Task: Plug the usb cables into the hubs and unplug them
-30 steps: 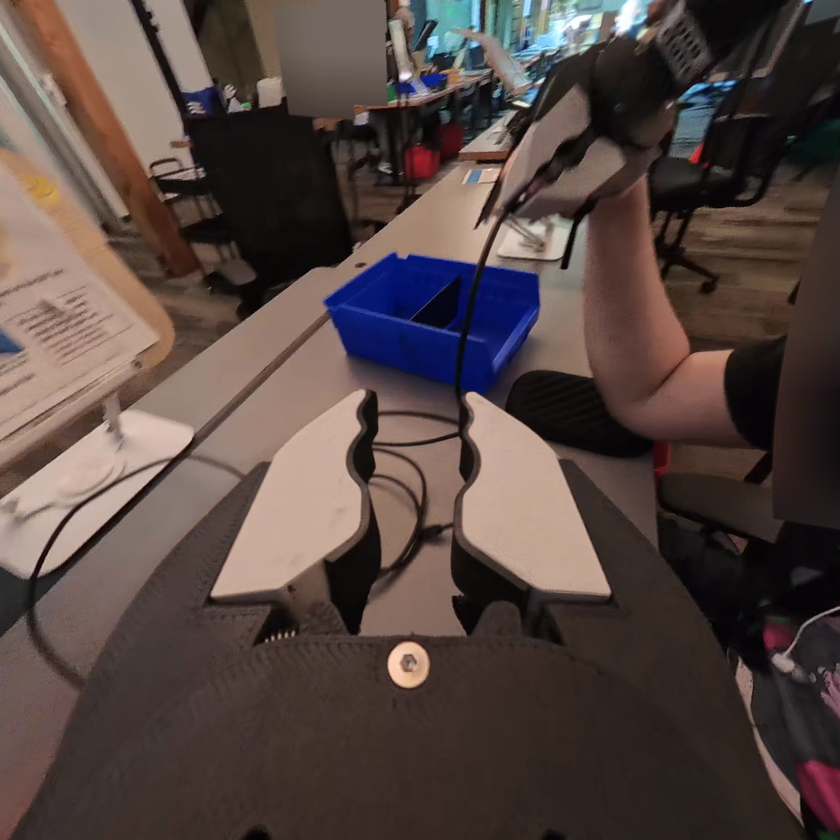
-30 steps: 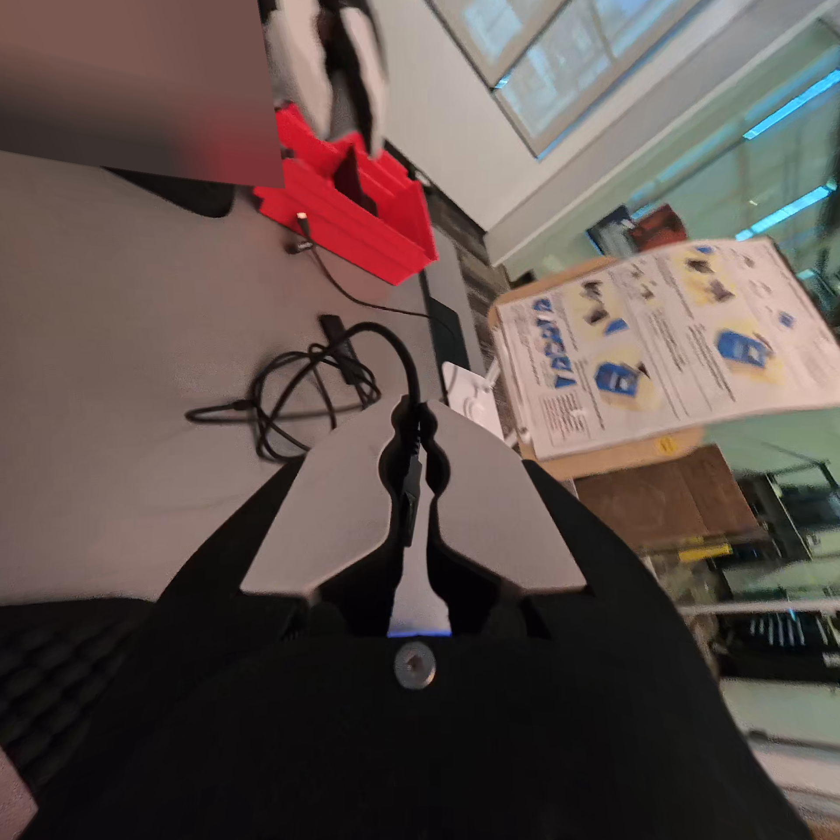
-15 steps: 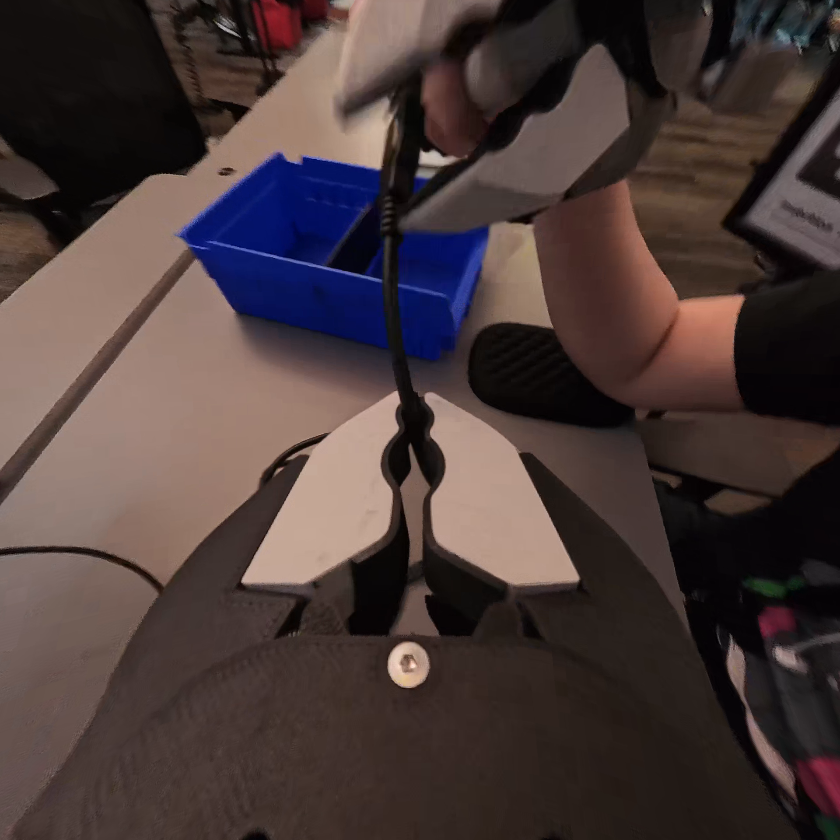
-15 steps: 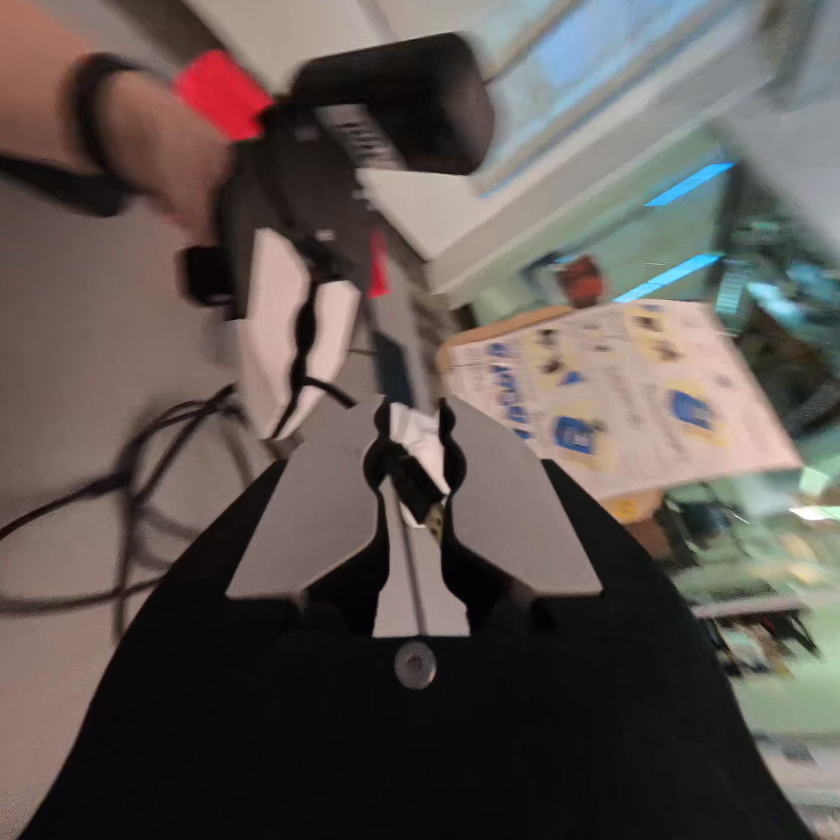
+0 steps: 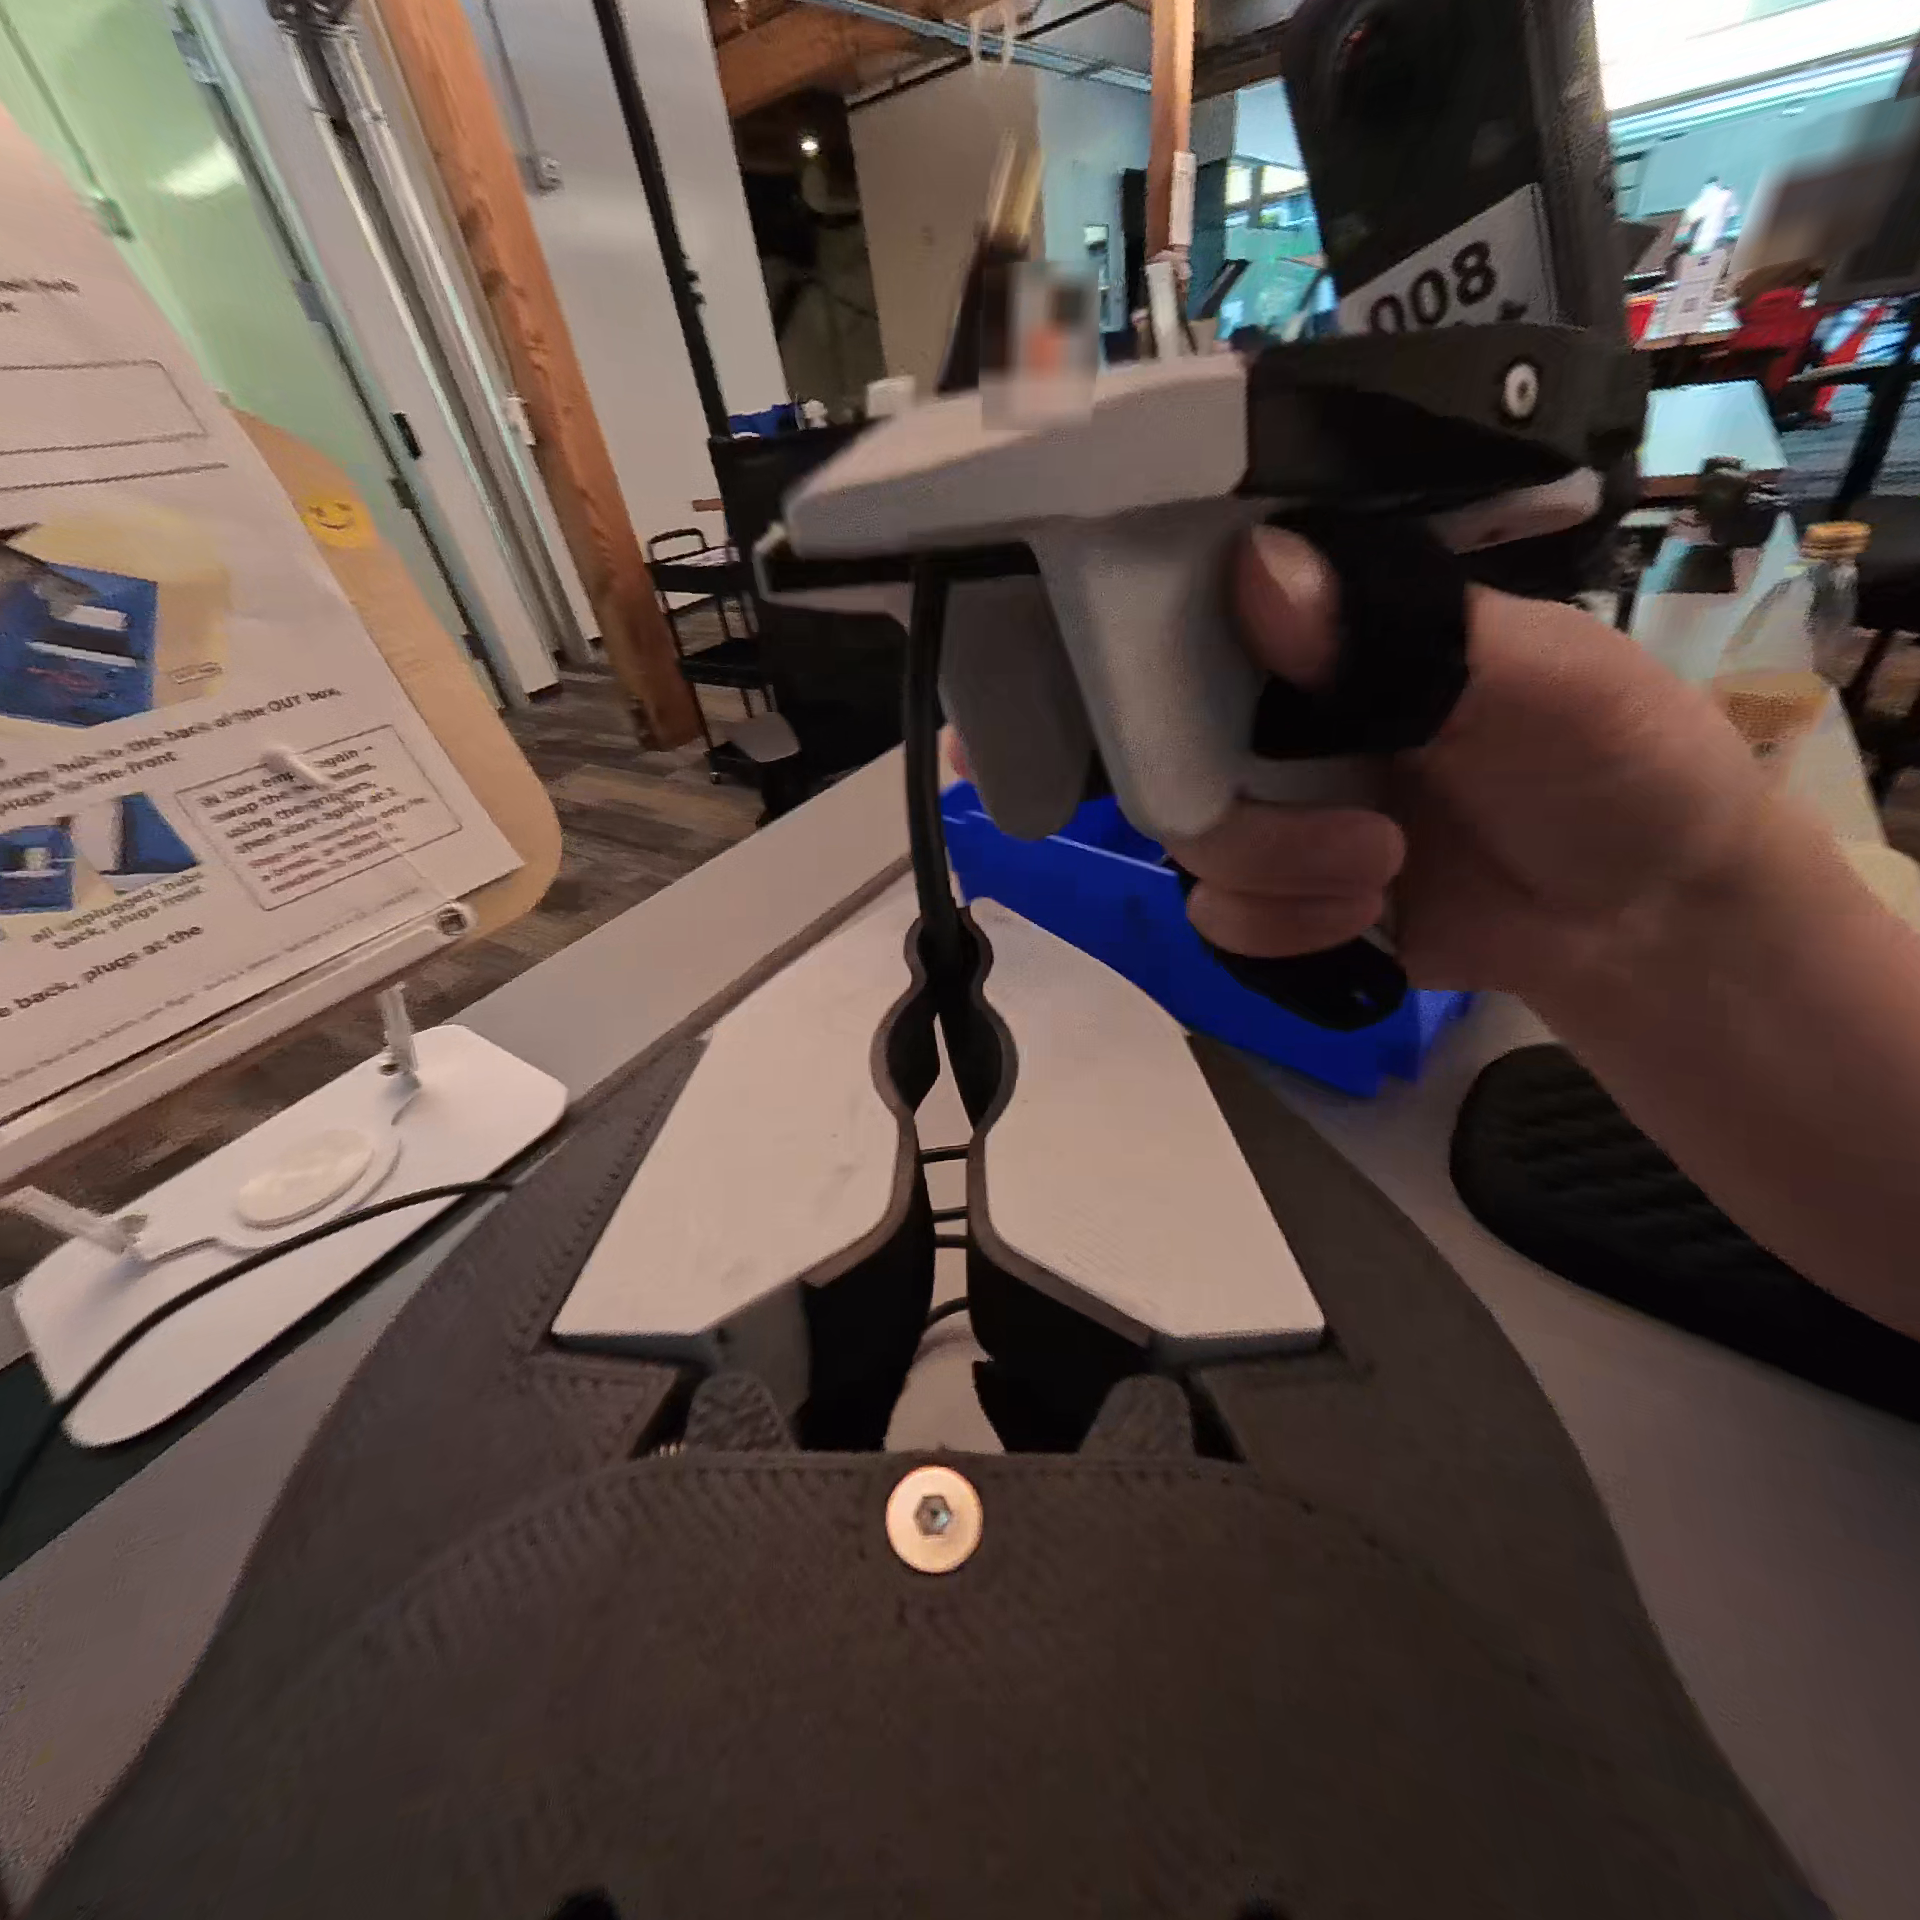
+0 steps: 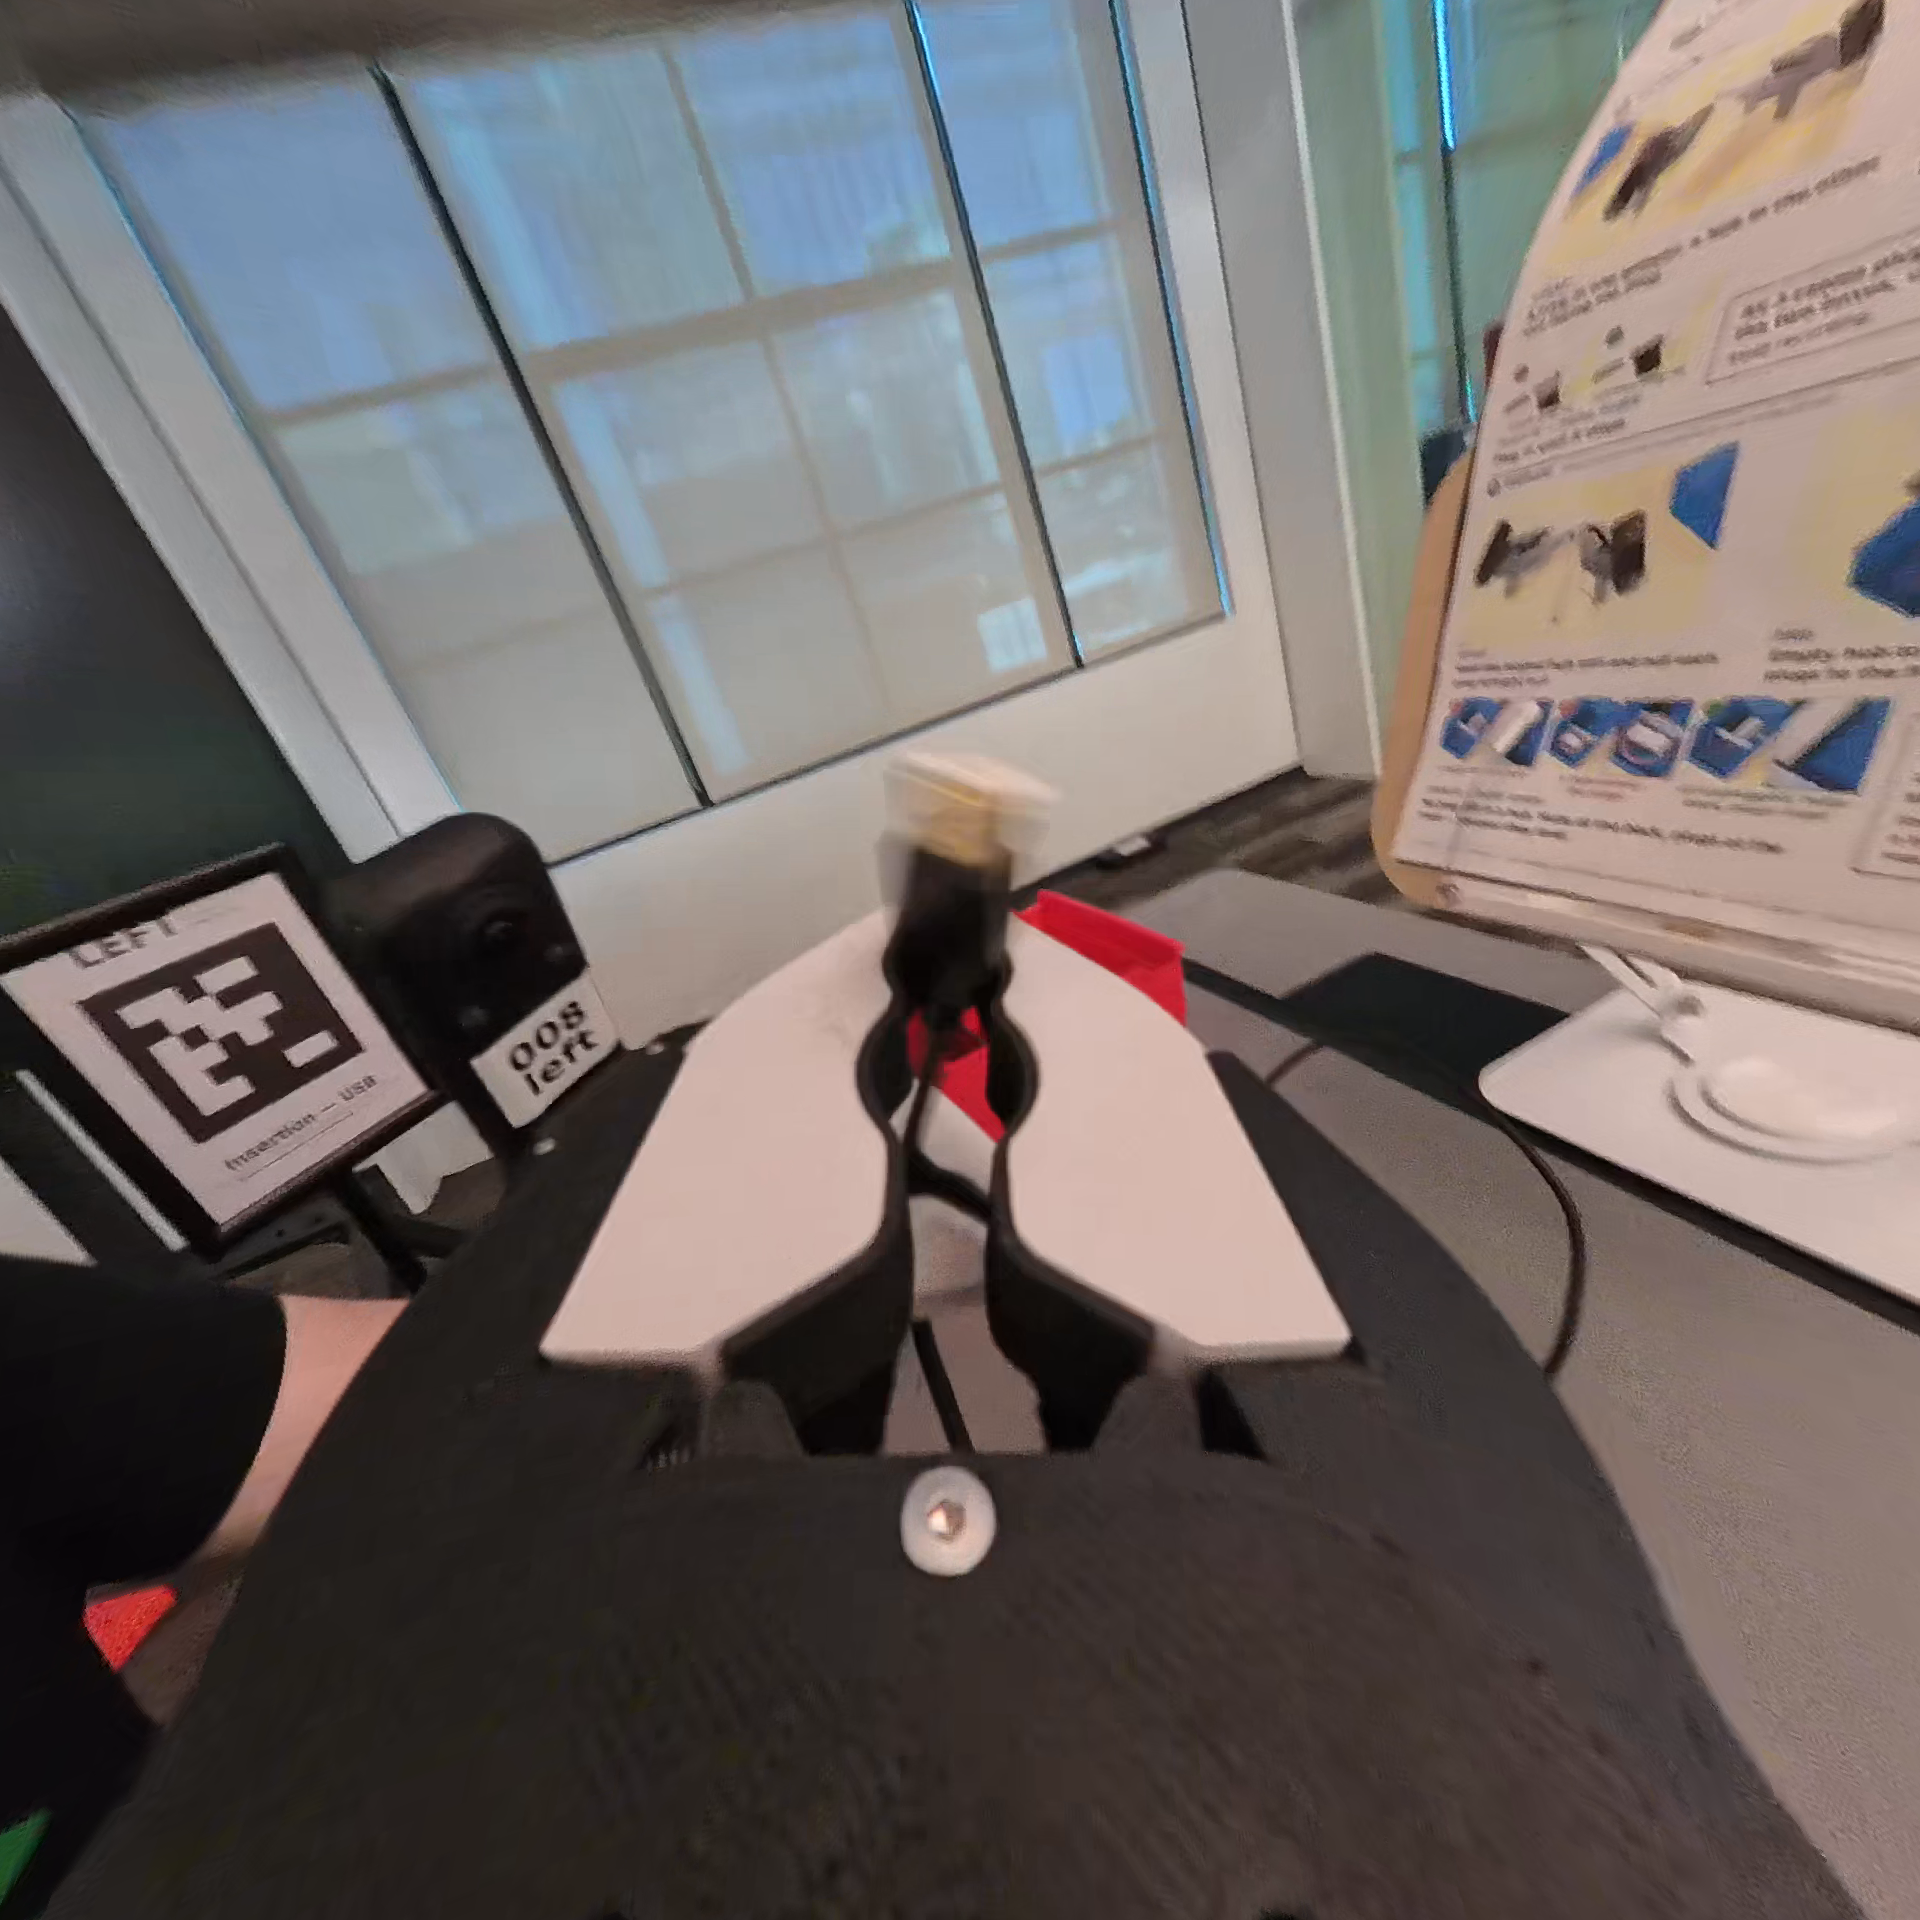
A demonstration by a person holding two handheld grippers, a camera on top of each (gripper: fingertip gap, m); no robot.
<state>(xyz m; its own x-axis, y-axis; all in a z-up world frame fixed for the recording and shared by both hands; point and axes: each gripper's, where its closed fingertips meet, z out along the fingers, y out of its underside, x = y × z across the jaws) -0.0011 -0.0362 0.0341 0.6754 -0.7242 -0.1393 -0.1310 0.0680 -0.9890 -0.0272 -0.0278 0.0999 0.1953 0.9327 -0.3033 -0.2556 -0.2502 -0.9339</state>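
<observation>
My left gripper (image 5: 943, 961) is shut on a black USB cable (image 5: 925, 748), held above the grey table (image 5: 665, 956). The cable runs up from its tips into my right gripper (image 5: 777, 545), which a hand (image 5: 1538, 790) holds level just above and ahead. In the right wrist view my right gripper (image 6: 943, 982) is shut on the cable's black USB plug (image 6: 948, 909); the plug's pale metal end sticks out past the tips, blurred. The cable trails down between the fingers. No hub is in view.
A blue bin (image 5: 1091, 894) stands behind my left gripper, partly hidden by the hand. A red bin (image 6: 1107, 951) shows behind my right gripper. An instruction sheet on a white stand (image 5: 260, 1174) is at the left. A black pad (image 5: 1621, 1195) lies at the right. Spacing between my two grippers at the tips: around 6 cm.
My left gripper went from open to shut on the cable and has lifted with it. My right gripper has swung level, close above the left, with the plug pointing forward.
</observation>
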